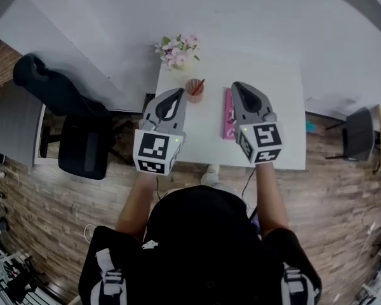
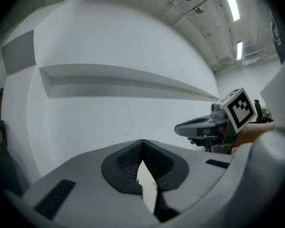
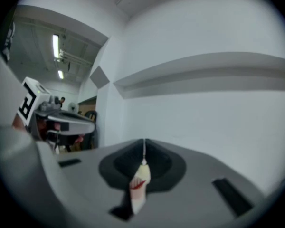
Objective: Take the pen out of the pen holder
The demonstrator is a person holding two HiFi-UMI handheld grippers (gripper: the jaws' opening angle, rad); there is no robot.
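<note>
Pen (image 1: 199,84): stood in the pen holder (image 1: 194,93) on the counter (image 1: 282,94).
Left hand-held gripper (image 1: 177,94): just left of the pen holder, jaws together, empty.
Right hand-held gripper (image 1: 237,86): right of the pen holder, jaws together, empty.

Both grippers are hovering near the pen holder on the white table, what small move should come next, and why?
Probably open the fingers of the right gripper and ease it toward the red pen. It and the left gripper are both shut and empty, and the pen stands in the pen holder between them, its top leaning toward the right gripper.
</note>
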